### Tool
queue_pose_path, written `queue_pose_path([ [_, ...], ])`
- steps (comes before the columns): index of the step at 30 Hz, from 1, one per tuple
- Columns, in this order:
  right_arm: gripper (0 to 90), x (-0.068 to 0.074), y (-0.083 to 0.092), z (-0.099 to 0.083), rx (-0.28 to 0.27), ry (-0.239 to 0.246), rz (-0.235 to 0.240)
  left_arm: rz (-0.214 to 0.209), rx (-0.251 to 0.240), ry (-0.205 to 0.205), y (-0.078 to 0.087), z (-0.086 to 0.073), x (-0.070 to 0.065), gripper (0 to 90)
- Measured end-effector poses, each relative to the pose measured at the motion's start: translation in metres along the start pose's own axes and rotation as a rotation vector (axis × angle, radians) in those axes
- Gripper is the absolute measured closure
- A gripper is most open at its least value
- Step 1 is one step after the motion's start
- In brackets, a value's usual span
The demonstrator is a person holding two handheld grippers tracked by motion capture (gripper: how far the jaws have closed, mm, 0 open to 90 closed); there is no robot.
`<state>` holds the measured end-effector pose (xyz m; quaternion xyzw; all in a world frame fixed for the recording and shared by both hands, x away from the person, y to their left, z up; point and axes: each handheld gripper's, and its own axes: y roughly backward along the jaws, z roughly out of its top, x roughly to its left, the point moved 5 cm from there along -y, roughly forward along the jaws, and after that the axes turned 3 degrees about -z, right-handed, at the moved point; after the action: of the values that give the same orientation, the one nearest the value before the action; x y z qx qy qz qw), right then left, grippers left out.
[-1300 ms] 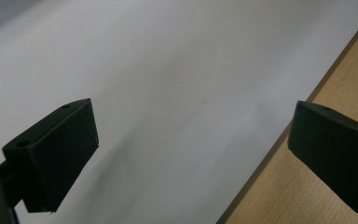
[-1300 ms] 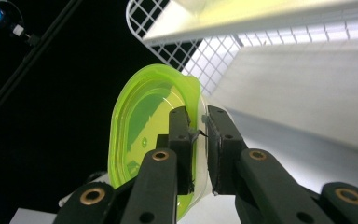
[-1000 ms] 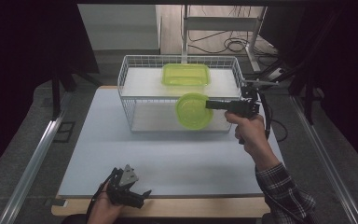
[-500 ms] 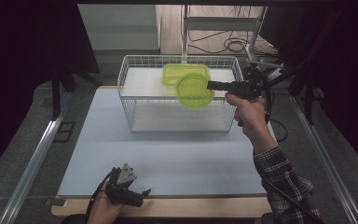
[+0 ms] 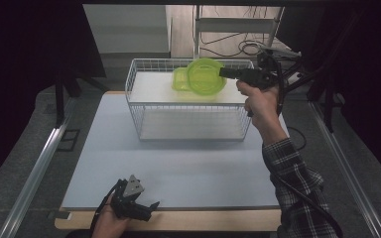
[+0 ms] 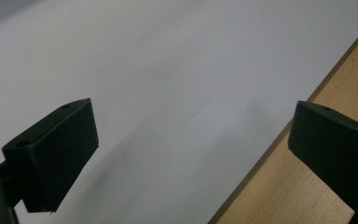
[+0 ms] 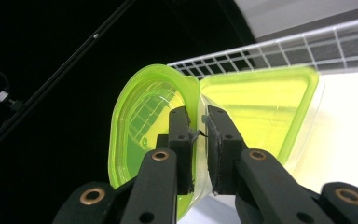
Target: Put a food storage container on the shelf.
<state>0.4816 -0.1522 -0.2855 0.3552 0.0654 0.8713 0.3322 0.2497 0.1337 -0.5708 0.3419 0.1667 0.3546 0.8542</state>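
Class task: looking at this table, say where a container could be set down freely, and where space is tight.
Free: the mat between the wire basket and the left gripper at the near edge, plus the basket's lower floor. Tight: the basket's far top, where a green tub sits and the right gripper holds a green bowl above it.

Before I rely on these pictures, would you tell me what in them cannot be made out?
- Round green container, high view: its shape merges with the green rectangular container behind it, so their gap is unclear.
- Right gripper, right gripper view: the fingers cover the pinched rim.
- Wire basket, right gripper view: cut off by the right edge.
- Left gripper, high view: too small to judge its opening.
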Motion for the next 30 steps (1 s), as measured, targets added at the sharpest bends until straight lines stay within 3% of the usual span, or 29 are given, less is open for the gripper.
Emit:
queue_pose_path([
  [16, 80.8, -0.003, -0.032, 0.019, -0.031, -0.020, -0.095, 0.001, 0.011, -0.012, -0.002, -0.001, -0.001, 1.1],
  [23, 80.4, -0.006, -0.037, 0.023, -0.032, -0.050, -0.104, -0.001, 0.014, -0.013, -0.002, -0.001, -0.001, 1.1],
  [26, 79.5, -0.006, -0.039, 0.024, -0.029, -0.050, -0.115, -0.002, 0.017, -0.014, -0.002, -0.001, -0.002, 1.1],
  [30, 76.5, -0.006, -0.042, 0.026, -0.028, -0.011, -0.162, -0.003, 0.020, -0.016, -0.003, -0.002, -0.002, 1.0],
])
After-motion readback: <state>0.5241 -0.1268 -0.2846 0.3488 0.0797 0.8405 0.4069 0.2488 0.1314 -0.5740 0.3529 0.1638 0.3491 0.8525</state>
